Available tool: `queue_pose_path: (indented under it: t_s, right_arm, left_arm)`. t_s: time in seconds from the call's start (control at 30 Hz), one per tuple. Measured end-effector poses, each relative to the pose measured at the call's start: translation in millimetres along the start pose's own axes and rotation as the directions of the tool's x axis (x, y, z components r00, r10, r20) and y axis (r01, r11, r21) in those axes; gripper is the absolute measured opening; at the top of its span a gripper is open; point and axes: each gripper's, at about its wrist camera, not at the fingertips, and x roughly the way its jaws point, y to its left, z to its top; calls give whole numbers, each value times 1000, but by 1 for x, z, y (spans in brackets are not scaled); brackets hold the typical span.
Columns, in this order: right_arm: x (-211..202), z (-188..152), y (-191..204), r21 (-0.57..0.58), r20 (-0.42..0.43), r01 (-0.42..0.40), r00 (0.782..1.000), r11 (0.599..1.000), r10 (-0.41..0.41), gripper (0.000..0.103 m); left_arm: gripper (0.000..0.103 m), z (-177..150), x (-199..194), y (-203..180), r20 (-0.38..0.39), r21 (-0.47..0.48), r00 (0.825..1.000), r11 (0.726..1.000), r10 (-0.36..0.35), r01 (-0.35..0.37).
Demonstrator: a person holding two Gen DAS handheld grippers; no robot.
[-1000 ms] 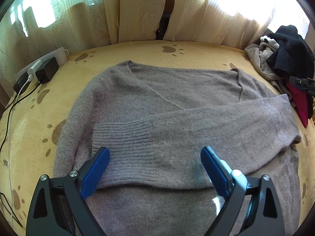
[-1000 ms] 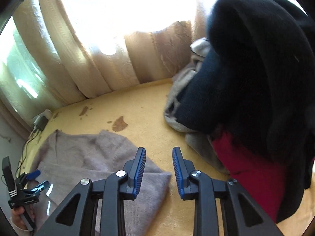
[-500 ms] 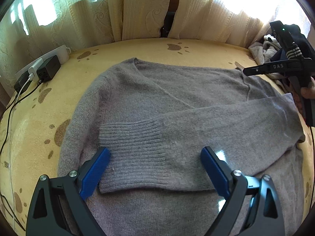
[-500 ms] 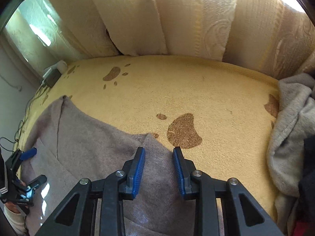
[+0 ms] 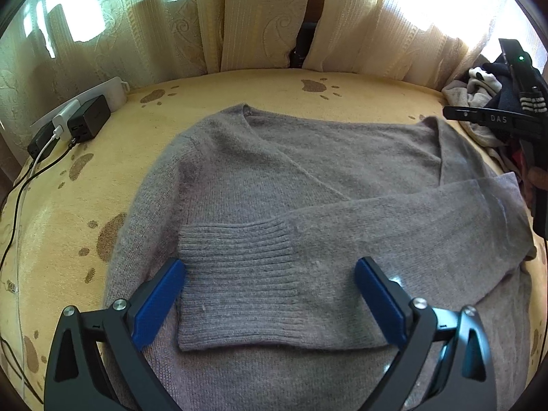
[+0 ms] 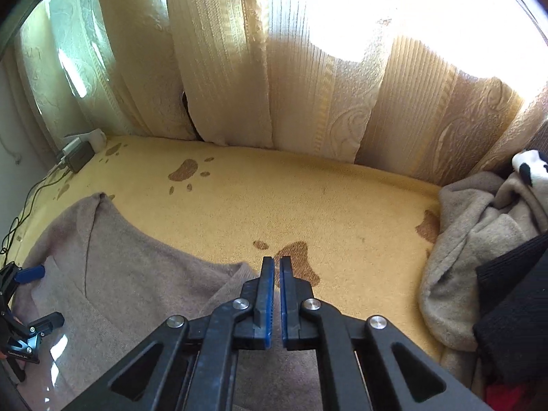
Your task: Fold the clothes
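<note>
A grey-brown knit sweater [image 5: 308, 171] lies flat on the yellow paw-print blanket [image 5: 274, 85], one sleeve folded across its chest. My left gripper [image 5: 270, 267] hovers over the ribbed cuff [image 5: 236, 274] of that sleeve. Its jaws are opening, and the pads stand either side of the cuff without pressing it. My right gripper [image 6: 276, 260] is shut at the sweater's [image 6: 137, 274] far shoulder corner, tips over a brown paw print. Whether any knit is caught between its pads is hidden. In the left wrist view the right gripper [image 5: 455, 112] reaches in from the right.
A pile of clothes [image 6: 479, 239] with a black garment [image 6: 513, 291] sits at the right edge. Chargers on a power strip [image 5: 85, 120] and their cables [image 5: 20, 198] lie at the left. Cream curtains [image 5: 260, 17] hang along the back.
My right gripper swung left from the clothes pile to the sweater's shoulder and shut its jaws. The left gripper stayed over the cuff, its jaws spreading slightly.
</note>
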Motion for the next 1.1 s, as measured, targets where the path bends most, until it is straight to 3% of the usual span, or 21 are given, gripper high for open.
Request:
queue_pose_path:
  t_s: [0.13, 0.23, 0.33, 0.43, 0.63, 0.77, 0.93, 1.1]
  right_arm:
    - [18, -4, 0, -14, -78, -28, 997, 999, 27, 4]
    - [22, -6, -5, 50, -107, -71, 991, 996, 76, 5]
    - [0, -2, -13, 118, -55, -103, 992, 988, 110, 5]
    - [-34, -2, -6, 102, -5, -117, 993, 988, 118, 5]
    - [-79, -29, 39, 32, 15, -170, 985, 985, 169, 5]
    - [-102, -61, 75, 16, 30, -219, 975, 976, 219, 5]
    - [-116, -95, 134, -83, 27, -187, 982, 979, 189, 5]
    - [-126, -125, 180, -108, 26, -243, 969, 964, 247, 5]
  left_arm:
    - [103, 3, 3, 0, 2, 5, 1000, 1000, 8, -8]
    - [103, 3, 3, 2, -3, 5, 1000, 1000, 1, -1]
    - [103, 3, 1, 4, -10, 0, 1000, 1000, -2, 2]
    - [103, 3, -6, 8, 7, -21, 1000, 1000, -4, 4]
    - [103, -7, -36, 5, 86, -14, 993, 997, 78, -77]
    - [103, -18, -61, 4, 138, 1, 980, 989, 145, -146]
    - [103, -38, -95, 12, 184, -9, 966, 983, 181, -183]
    - [103, -65, -129, 24, 231, -48, 943, 971, 240, -235]
